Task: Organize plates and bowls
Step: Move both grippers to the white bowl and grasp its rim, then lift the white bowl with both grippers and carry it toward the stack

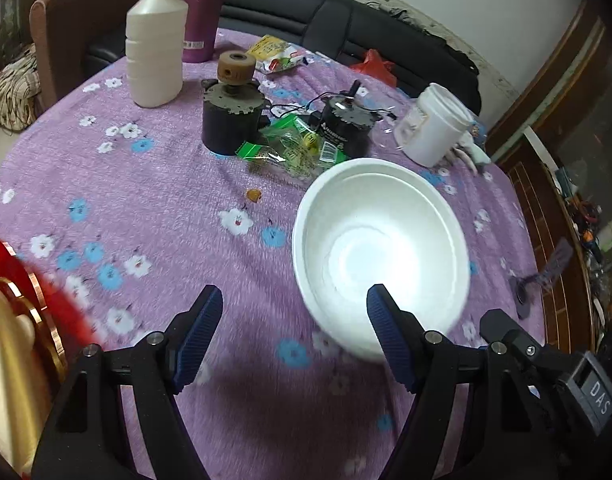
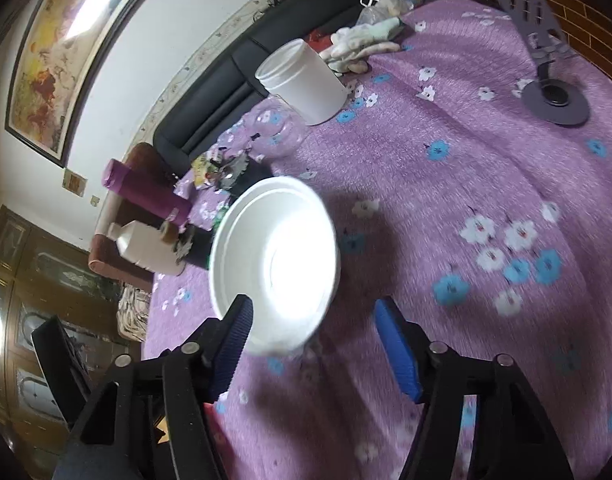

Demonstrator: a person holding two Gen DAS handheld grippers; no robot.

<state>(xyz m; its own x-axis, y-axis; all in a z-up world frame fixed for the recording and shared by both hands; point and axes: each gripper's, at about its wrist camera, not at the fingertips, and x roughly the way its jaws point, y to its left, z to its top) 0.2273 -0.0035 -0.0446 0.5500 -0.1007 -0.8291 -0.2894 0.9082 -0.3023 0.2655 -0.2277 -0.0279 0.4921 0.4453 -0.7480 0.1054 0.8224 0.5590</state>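
Note:
A white foam bowl (image 1: 380, 248) sits upright on the purple flowered tablecloth (image 1: 146, 208). My left gripper (image 1: 294, 332) is open and empty, its right finger at the bowl's near rim. A red and gold plate (image 1: 14, 304) shows at the left edge of the left wrist view. In the right wrist view the same bowl (image 2: 274, 268) lies just ahead of my right gripper (image 2: 310, 340), which is open and empty; the left finger overlaps the bowl's near rim. The other gripper's body (image 1: 546, 368) shows at the lower right of the left wrist view.
Behind the bowl stand two dark motors (image 1: 230, 116), green snack wrappers (image 1: 294, 148), a white jar (image 1: 434, 124), a white bottle (image 1: 156, 44) and a purple flask (image 1: 204, 8). A purple phone stand (image 2: 546, 80) is at the far right. A black sofa (image 1: 346, 24) lines the wall.

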